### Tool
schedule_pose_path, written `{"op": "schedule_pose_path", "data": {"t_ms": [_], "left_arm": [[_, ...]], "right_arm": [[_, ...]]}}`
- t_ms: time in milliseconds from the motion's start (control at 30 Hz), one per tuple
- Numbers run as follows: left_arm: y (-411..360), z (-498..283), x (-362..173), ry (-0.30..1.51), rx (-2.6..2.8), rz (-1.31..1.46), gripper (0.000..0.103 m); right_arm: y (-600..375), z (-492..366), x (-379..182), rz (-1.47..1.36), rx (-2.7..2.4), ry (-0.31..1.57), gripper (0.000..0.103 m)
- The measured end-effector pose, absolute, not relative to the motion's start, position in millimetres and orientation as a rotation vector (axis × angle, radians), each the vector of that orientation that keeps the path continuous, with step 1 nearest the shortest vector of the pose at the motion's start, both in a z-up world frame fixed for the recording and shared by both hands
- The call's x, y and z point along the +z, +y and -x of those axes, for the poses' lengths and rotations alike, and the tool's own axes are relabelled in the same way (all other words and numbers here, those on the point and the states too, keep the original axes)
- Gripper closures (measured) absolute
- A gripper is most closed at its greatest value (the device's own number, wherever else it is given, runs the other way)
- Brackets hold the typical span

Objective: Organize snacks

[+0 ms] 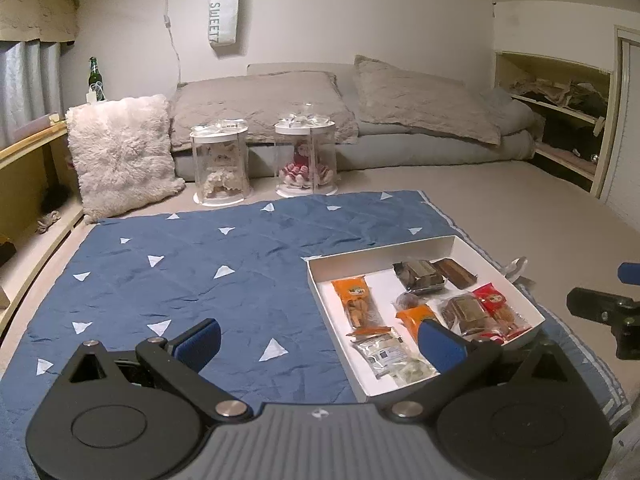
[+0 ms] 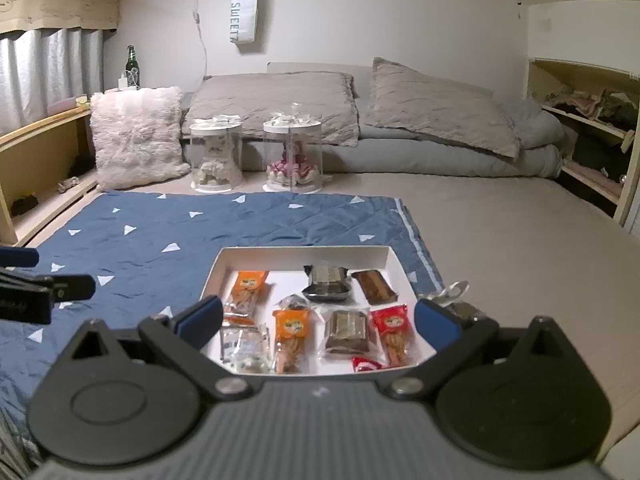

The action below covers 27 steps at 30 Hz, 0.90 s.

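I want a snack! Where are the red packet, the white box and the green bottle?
Red plastic snack packet (image 2: 390,322), right wrist view, printed top.
White cardboard box (image 2: 304,254), right wrist view, far wall.
Green glass bottle (image 1: 94,78), left wrist view, body.

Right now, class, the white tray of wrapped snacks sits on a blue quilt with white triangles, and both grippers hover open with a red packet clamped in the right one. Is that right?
Not quite. The right gripper holds nothing: in the right wrist view its blue fingers stand apart, and the red packet lies in the white tray. The tray does sit on the blue quilt, and the left gripper is open too.
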State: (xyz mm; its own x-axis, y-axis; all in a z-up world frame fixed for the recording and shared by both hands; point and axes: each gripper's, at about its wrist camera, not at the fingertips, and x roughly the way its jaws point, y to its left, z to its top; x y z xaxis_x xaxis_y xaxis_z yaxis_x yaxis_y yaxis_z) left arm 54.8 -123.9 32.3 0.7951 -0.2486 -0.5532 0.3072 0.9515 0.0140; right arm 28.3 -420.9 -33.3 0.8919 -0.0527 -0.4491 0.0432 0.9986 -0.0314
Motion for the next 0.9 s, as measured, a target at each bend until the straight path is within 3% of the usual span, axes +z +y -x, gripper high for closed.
{"op": "schedule_pose_path", "data": {"t_ms": [900], "left_arm": [[-120, -49, 29, 0.591, -0.3, -0.106, 0.0]], "right_arm": [[-421, -40, -36, 0.054, -0.021, 0.48, 0.001]]}}
